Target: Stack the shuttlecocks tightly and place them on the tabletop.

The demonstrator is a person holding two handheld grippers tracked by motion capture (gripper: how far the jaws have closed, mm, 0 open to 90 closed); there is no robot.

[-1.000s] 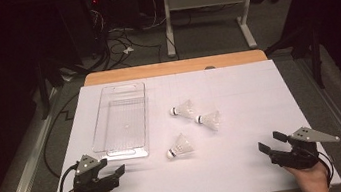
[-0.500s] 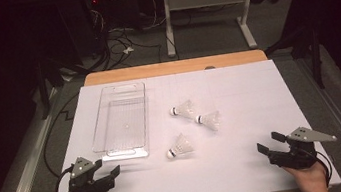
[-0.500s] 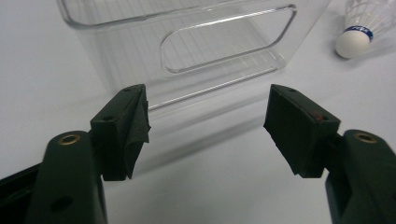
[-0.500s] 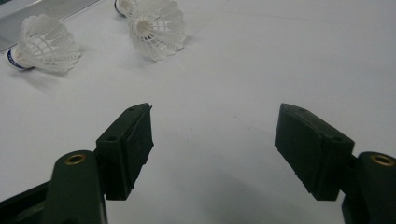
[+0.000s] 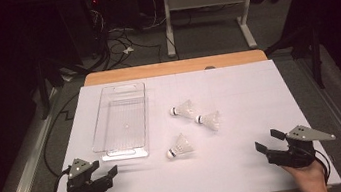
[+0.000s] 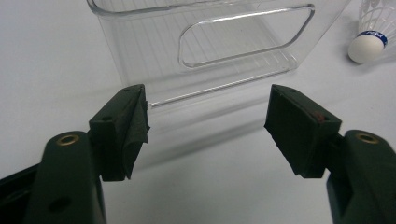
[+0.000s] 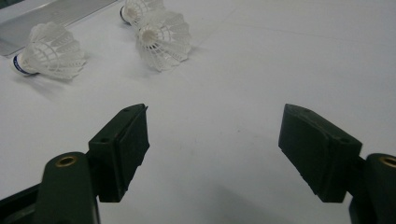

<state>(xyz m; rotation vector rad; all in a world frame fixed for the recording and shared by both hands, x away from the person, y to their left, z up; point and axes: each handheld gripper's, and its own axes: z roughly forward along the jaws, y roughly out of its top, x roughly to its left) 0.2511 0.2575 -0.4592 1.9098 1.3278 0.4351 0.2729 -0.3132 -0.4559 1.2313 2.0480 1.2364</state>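
I log my left gripper and right gripper gaping wide and empty, three white feathered shuttlecocks beside a clear plastic tray.

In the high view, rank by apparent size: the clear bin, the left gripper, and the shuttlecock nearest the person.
1. clear bin, clearly largest.
2. left gripper, mid-sized, though it sits closest to the camera, which may inflate it.
3. nearest shuttlecock, smallest.

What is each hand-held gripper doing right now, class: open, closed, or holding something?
Left hand-held gripper: open, holding nothing, facing the clear tray.
Right hand-held gripper: open, holding nothing, short of the shuttlecocks.
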